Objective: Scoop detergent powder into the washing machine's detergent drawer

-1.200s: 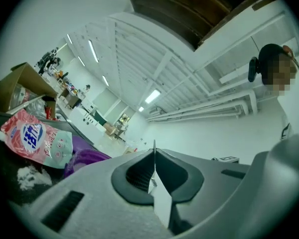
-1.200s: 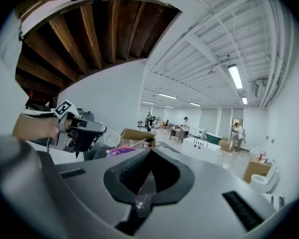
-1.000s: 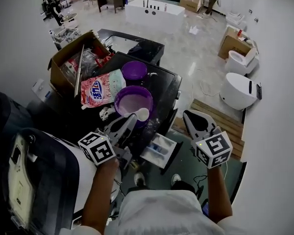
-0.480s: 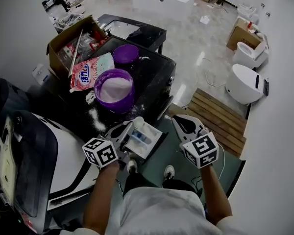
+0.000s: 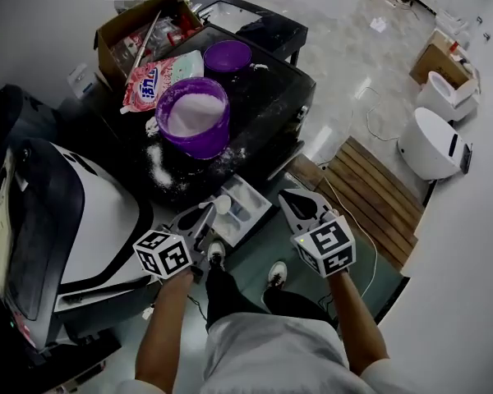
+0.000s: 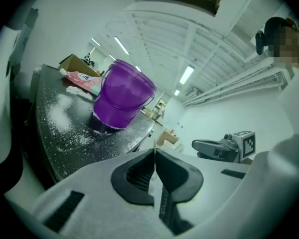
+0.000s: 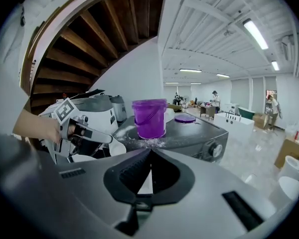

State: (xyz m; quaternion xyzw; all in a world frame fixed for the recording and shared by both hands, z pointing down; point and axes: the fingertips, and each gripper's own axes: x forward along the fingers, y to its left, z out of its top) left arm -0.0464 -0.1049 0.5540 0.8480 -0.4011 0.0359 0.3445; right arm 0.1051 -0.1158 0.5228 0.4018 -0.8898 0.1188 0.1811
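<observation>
Gripping the scoop [image 5: 222, 204] by its handle in the clamped left tongs [image 5: 207, 214], we are hovering over the drawer [image 5: 251, 197]. We are aiming to tip slowly and low, so the powder lands inside. The right tongs [image 5: 289, 199] are hanging closed and empty.

Powder bucket [image 5: 193, 117] stands on the washing machine top [image 5: 271, 105]. Lid [image 5: 228, 56] lies at its 1 o'clock, detergent bag [image 5: 152, 76] at 11, detergent drawer [image 5: 245, 212] at 5, scoop [image 5: 222, 204] apparently above the drawer.

You are holding two grippers, the left gripper [image 5: 204, 214] and the right gripper [image 5: 297, 202]. You are facing one purple bucket [image 5: 194, 123], one purple lid [image 5: 228, 56], one detergent bag [image 5: 152, 77], one scoop [image 5: 221, 205], one detergent drawer [image 5: 256, 207], and one cardboard box [image 5: 107, 56] at eleven o'clock.
</observation>
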